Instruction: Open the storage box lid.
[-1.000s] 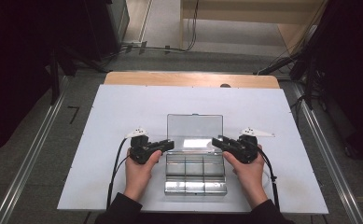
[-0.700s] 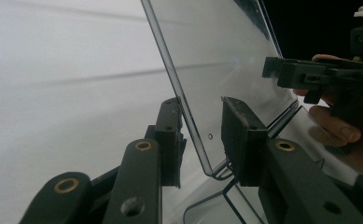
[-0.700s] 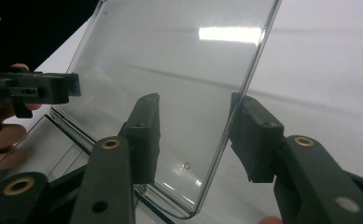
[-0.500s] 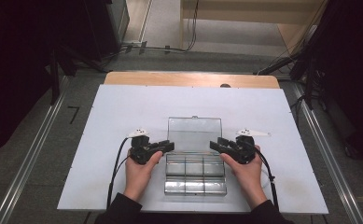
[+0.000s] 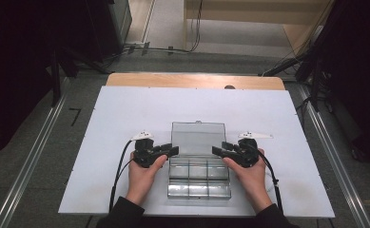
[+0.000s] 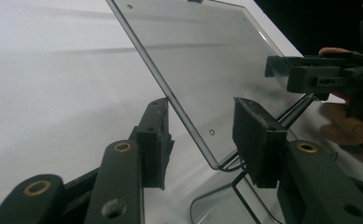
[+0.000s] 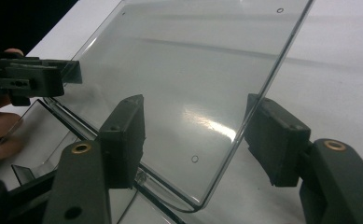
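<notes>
The white surface (image 5: 125,123) carries one clear plastic compartment box (image 5: 199,183), set near the person's edge between the two hands. Its lid (image 5: 198,137) is stood open, tilted back on its hinge away from the person.

One risk is judged the largest: with both tools released at once, the lid is left unsupported and could drop back shut over the tray, or fall fully rearward and jolt the light box across the smooth surface. The cause would be the lid's own weight at an angle where the hinge may not hold it.

A smaller risk lies with the jaws themselves. In the left gripper view the lid's edge is seen between the pads of the left tool (image 6: 202,140), apart from both; in the right gripper view the same is seen for the right tool (image 7: 202,135). Both tools have just been opening and are now released, with the lid edge in the gap but not pressed. If either hand is drawn away sideways rather than straight back, a pad could catch the thin edge and drag the lid or twist the box.

Counted: one surface, one box, one lid, six compartments in two rows of three, all seemingly empty, and two tools, one per hand.
</notes>
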A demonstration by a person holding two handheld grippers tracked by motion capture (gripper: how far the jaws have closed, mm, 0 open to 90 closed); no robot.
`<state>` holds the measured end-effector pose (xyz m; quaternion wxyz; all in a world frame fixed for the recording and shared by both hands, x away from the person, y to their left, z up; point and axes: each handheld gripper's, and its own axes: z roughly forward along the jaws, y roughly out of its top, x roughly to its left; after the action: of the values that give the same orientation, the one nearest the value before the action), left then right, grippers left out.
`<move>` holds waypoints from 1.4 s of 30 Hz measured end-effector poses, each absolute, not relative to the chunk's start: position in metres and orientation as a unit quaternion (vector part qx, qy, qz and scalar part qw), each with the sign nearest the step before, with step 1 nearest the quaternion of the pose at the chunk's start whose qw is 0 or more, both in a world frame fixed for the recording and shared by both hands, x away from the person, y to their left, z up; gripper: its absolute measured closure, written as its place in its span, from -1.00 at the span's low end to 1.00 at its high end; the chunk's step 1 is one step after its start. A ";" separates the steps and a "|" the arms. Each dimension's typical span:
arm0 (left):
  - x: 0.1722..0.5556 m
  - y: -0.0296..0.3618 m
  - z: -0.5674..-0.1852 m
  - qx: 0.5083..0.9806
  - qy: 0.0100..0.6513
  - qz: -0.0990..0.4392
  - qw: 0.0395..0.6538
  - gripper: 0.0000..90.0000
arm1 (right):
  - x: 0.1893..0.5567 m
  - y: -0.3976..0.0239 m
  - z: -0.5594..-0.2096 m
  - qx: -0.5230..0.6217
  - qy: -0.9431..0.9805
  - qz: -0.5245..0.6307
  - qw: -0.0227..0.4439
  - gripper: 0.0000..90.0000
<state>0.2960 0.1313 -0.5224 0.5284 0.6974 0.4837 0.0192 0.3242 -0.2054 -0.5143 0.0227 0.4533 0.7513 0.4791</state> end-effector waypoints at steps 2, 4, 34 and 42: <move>0.296 0.131 -0.522 0.699 0.484 0.020 0.527 0.20 | 0.325 -0.205 -0.515 0.455 0.752 0.477 0.020 -0.21; 0.295 0.131 -0.522 0.701 0.483 0.023 0.525 0.17 | 0.325 -0.205 -0.515 0.454 0.753 0.476 0.018 -0.23; 0.270 0.133 -0.496 0.725 0.388 0.064 0.566 -0.75 | 0.304 -0.222 -0.483 0.368 0.789 0.488 0.061 -0.83; 0.262 0.138 -0.494 0.732 0.363 0.063 0.573 -0.96 | 0.295 -0.235 -0.478 0.352 0.802 0.474 0.092 -0.91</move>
<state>0.2621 0.1376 -0.4940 0.5729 0.7320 0.3634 0.0628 0.2948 -0.2354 -0.4781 0.0923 0.3523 0.8019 0.4736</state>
